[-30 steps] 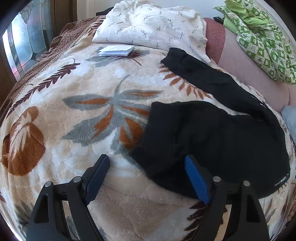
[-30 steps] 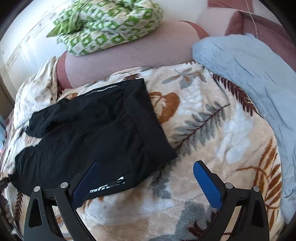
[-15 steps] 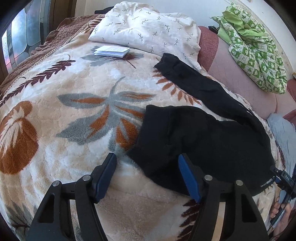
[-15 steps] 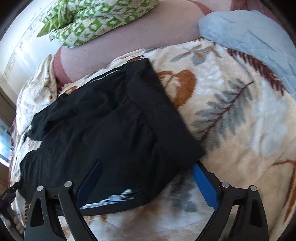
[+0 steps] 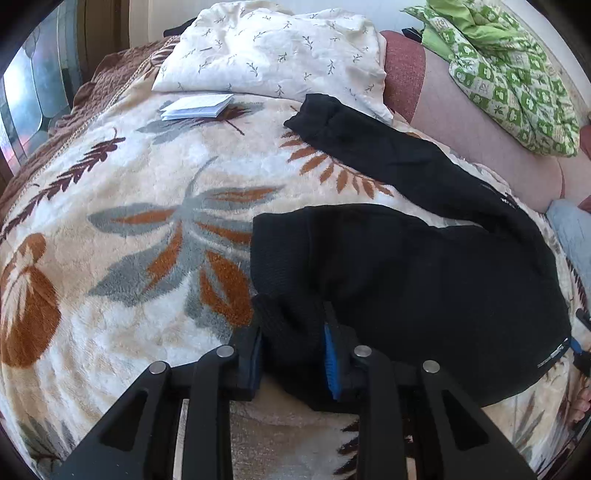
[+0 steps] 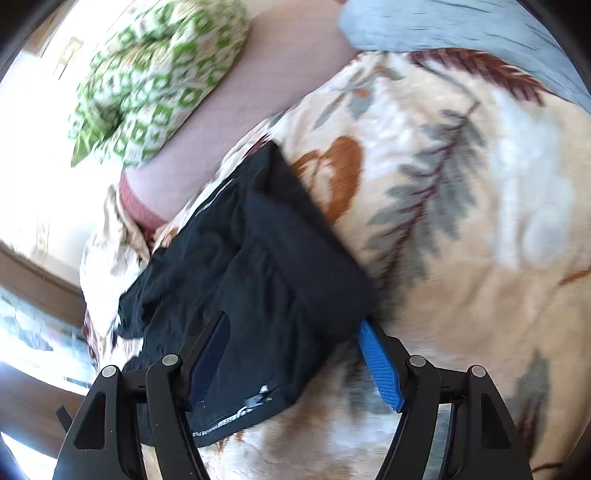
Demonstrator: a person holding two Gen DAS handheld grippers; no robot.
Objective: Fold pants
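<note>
Lying across a leaf-patterned blanket (image 5: 122, 236), the black pants (image 5: 424, 280) spread from the near centre toward the far right, with one leg (image 5: 376, 155) stretching away to the far side, its end near a white pillow (image 5: 273, 55) and a small booklet (image 5: 197, 107). The left gripper (image 5: 291, 354) has its fingers drawn close together, pinching a bunched corner of the pants at the near left edge of the garment; dark cloth fills the narrow gap between the blue pads (image 5: 330, 365). In the right wrist view, which is blurred, the right gripper (image 6: 295, 358) stands wide apart, and the near corner of the pants (image 6: 258, 280) lies between its fingers, over the left one and just reaching the right one, with nothing clamped. A green patterned quilt (image 6: 155, 70) sits at the far left there, and a pale blue cloth (image 6: 461, 26) at the far right.
</note>
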